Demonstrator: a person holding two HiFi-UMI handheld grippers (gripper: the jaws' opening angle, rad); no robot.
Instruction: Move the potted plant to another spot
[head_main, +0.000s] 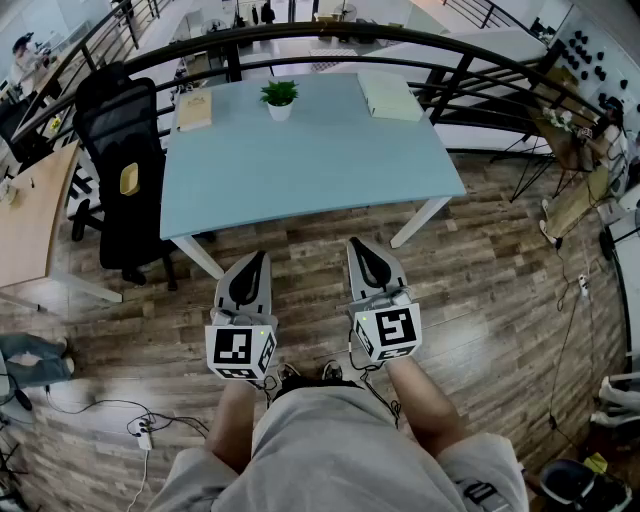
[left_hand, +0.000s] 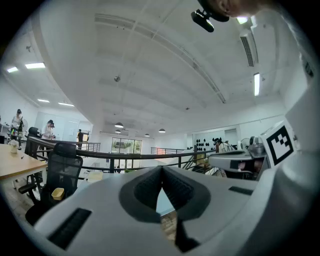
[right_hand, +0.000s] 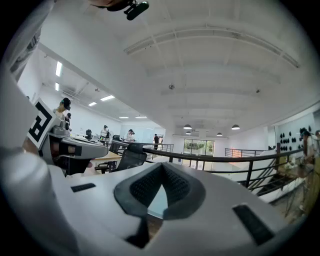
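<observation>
Left gripper (left_hand: 161, 170): jaws pressed together at the tips with nothing between them, as its own view shows; in the head view it is held low over the wooden floor (head_main: 480, 300), pointing at the table.
Right gripper (right_hand: 162, 166): jaws closed tip to tip, empty; it sits just beside the left gripper, level with it, both short of the table's near edge.
Potted plant (head_main: 279, 99): upright at the far edge of the table, ahead of both grippers and well apart from them, slightly nearer the left gripper's line.
Table (head_main: 300, 165): light blue, directly ahead of the grippers.
Book (head_main: 195, 109): on the table's far side, ahead and left of the left gripper.
Notebook (head_main: 389, 96): pale, ahead of the right gripper, on the other side of the plant from the book.
Chair (head_main: 120, 165): black, left of the left gripper, beside the table.
Head view only: the whole tabletop, the plant's place on it, and the marker cubes (head_main: 240, 350) on both grippers.
Left gripper view only: a green speck just above its jaws, possibly the plant, too small to be sure; the right gripper's body lies off to its right.
Right gripper view only: the railing (right_hand: 225, 159) running behind the table and off to the right.
</observation>
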